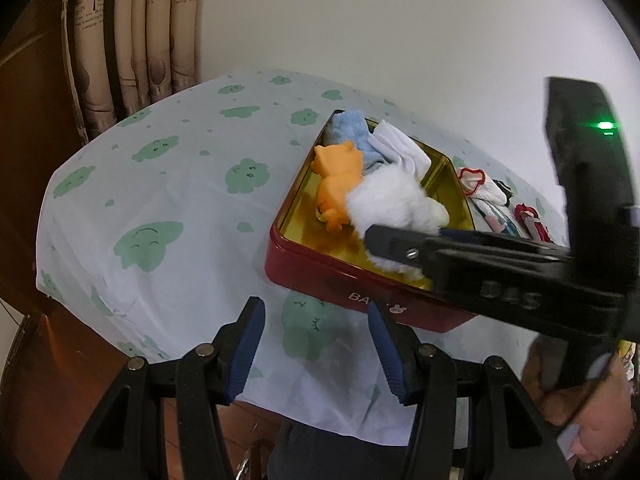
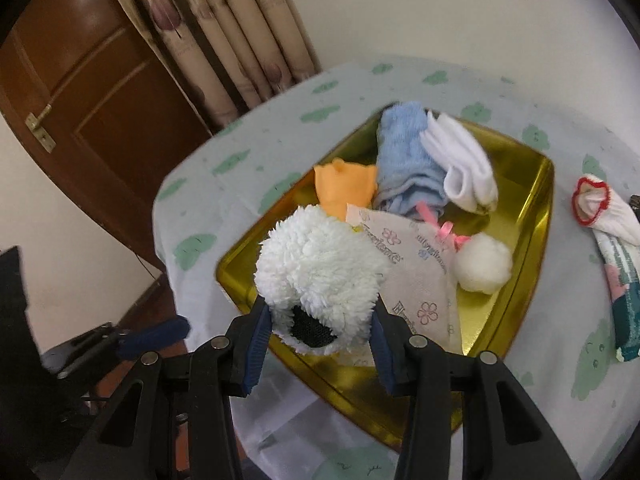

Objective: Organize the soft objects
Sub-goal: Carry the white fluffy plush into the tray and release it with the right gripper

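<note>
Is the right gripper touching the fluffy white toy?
Touching. In the right wrist view, the right gripper has a blue pad pressed against each side of the fluffy white toy, holding it over the gold tin.

Readable text on two things

The red tin point(image 1: 320, 280) is showing "BA…", partly hidden; the right gripper point(image 1: 400, 248) body is showing raised letters "DAS".
</note>
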{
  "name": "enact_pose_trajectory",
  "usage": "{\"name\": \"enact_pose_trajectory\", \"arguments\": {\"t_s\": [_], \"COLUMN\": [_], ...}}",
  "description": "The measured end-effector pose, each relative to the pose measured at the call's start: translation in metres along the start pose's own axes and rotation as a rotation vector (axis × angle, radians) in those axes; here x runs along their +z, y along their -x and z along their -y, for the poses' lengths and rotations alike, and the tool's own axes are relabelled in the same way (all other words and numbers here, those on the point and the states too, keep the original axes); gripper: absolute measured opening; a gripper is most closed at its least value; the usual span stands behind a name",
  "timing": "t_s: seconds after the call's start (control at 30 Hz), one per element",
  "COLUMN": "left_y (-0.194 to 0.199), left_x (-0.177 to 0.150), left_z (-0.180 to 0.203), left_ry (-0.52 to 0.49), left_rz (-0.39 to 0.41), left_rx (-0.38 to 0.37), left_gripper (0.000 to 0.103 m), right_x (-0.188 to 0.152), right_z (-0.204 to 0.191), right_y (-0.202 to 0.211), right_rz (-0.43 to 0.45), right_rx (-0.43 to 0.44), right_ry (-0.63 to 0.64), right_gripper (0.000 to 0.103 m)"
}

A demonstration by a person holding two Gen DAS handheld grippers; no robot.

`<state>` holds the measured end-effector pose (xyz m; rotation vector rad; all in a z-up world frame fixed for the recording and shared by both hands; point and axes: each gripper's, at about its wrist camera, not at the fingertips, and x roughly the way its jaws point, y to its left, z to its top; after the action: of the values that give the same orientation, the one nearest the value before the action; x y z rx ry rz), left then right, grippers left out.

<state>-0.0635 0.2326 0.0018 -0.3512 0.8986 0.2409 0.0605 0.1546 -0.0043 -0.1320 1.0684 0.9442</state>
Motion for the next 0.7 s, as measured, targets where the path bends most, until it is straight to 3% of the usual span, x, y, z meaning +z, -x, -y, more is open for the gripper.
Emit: {"name": "enact_pose_trajectory", "arguments": {"t_s": [0.4,0.7], "left_y": [-0.003,-0.006], "left_x": [0.002,0.0], "left_z": [-0.003,-0.002], "left_ry": [0.008,-0.014], "left_rz": [-0.013,-0.016], "left_rx": [0.018,0.061], "left_gripper": [0.055,0.055], "right_x": [0.004,0.003], "right_z": [-0.004,0.0], "right_y": [-0.02,-0.002], "right_rz": [-0.048,0.019], "right_rx": [-0.026,-0.001], "right_ry": [0.032,0.001], "right_gripper": [0.047,0.055]}}
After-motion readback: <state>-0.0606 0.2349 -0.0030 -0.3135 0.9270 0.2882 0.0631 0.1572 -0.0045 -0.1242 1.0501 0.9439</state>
